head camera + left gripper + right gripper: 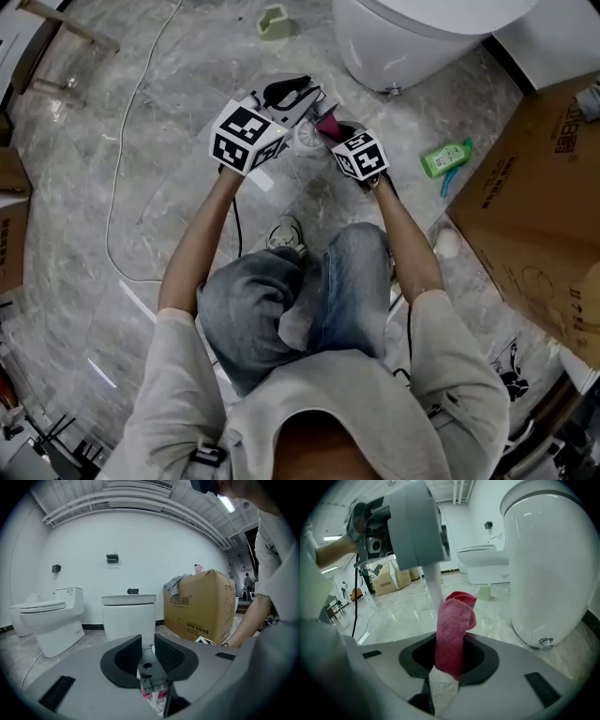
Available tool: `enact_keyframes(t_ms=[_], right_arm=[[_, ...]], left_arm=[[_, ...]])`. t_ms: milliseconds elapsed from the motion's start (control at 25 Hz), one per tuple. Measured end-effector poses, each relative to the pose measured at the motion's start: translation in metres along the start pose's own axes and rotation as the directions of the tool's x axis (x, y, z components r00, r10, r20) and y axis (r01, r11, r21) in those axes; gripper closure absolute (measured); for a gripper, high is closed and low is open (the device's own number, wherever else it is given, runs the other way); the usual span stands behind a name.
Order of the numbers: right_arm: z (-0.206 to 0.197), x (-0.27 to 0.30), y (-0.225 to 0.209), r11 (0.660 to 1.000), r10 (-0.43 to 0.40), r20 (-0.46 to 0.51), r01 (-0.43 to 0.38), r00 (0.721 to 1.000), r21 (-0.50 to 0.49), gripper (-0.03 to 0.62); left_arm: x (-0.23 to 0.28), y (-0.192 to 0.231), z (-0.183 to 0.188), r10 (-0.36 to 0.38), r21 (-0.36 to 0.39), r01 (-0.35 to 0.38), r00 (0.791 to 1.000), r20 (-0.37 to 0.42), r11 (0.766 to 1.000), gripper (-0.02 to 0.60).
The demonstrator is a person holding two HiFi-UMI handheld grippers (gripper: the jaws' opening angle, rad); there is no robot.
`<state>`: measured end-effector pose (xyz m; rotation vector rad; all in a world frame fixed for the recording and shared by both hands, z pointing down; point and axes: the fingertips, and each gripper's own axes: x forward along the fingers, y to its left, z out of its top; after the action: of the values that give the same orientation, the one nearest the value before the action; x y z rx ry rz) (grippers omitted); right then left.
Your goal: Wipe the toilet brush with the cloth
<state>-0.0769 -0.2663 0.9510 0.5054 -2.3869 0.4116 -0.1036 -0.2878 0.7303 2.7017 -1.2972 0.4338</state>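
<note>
Wiping looks to be the step in hand. The left hand-held gripper (pixel 148 645) is clenched on the white handle of the toilet brush (pixel 433 581) and holds it off the floor (pixel 94 187), just beyond the person's knees. The handle runs down, tilted, from those jaws toward the right hand-held gripper (pixel 450 652). That one is grasping the cloth (pixel 453 620), a red-pink towel standing folded between its jaws, with the fold lying against the handle. We cannot tell whether the cloth wraps round the handle or only touches one face. A white textured mass below the cloth in the right gripper view may be the brush head; we leave that open.

Next move, as we judge it: slide the cloth along the handle with the left grip firm, then turn the brush so the unwiped side meets the cloth. The thin handle may twist in the jaws if the cloth drags.

Surroundings:
- A toilet (pixel 403 37) stands just beyond the two hand-held grippers.
- A green bottle (pixel 446 157) lies to the right, near a cardboard box (pixel 534 187).
- A white cable (pixel 111 220) loops over the floor at left.
- A small green cup (pixel 273 21) sits at the far side.

Nothing lies between cloth and brush. The toilet base is the nearest obstacle to a long stroke.
</note>
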Motion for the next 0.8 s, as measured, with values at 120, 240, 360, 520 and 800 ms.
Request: enact_keyframes(t_ms=[120, 240, 360, 520, 800], right_arm=[[-0.022, 0.010, 0.002, 1.000, 0.009, -0.057, -0.009, 0.998, 0.004, 0.476], [-0.041, 0.018, 0.005, 1.000, 0.019, -0.108, -0.018, 0.994, 0.007, 0.476], [-0.048, 0.019, 0.006, 1.000, 0.021, -0.126, -0.020, 0.992, 0.009, 0.476], [-0.042, 0.008, 0.003, 1.000, 0.011, -0.102, -0.009, 0.995, 0.023, 0.476], [0.015, -0.033, -0.009, 0.993, -0.032, 0.066, 0.024, 0.997, 0.114, 0.475]], left_arm=[[0.001, 0.000, 0.000, -0.002, 0.000, 0.002, 1.000, 0.004, 1.000, 0.488], [0.001, -0.001, 0.001, -0.006, 0.000, 0.006, 1.000, 0.008, 1.000, 0.488], [0.002, -0.001, 0.001, -0.005, -0.002, 0.005, 1.000, 0.010, 1.000, 0.488], [0.003, -0.001, 0.002, 0.000, 0.001, 0.000, 1.000, 0.010, 1.000, 0.488], [0.004, -0.001, 0.001, 0.012, 0.015, -0.012, 1.000, 0.001, 1.000, 0.492]])
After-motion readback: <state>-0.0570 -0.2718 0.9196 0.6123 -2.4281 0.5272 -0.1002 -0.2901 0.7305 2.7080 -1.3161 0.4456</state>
